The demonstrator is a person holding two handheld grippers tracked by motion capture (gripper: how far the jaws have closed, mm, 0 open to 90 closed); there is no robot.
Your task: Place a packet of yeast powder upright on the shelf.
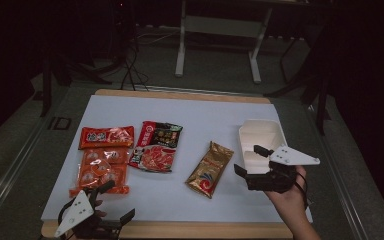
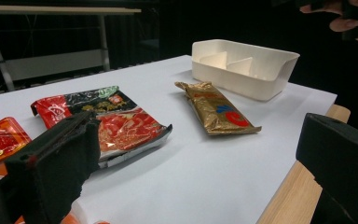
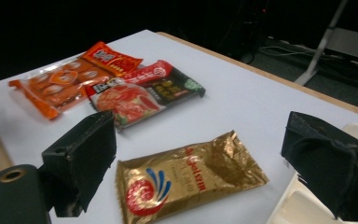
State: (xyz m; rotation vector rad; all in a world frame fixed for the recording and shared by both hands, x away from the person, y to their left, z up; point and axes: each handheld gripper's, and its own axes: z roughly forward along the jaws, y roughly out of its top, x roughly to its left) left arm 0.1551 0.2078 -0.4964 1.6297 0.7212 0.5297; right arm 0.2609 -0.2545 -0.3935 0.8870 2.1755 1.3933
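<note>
Right hand-held gripper (image 1: 246, 161) hovered wide open, empty, beside the gold packet (image 1: 210, 169); left hand-held gripper (image 1: 116, 202) gaped too, touching nothing.

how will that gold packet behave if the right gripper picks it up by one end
The gold packet looks like thin crinkled foil, so it would probably sag rather than stay stiff. Its glossy skin may slip between the jaws. It lies flat and looks light, so a push would likely slide it, not roll it.

High view looks down; both low, close tool views share the gold packet (image 2: 218, 113).
</note>
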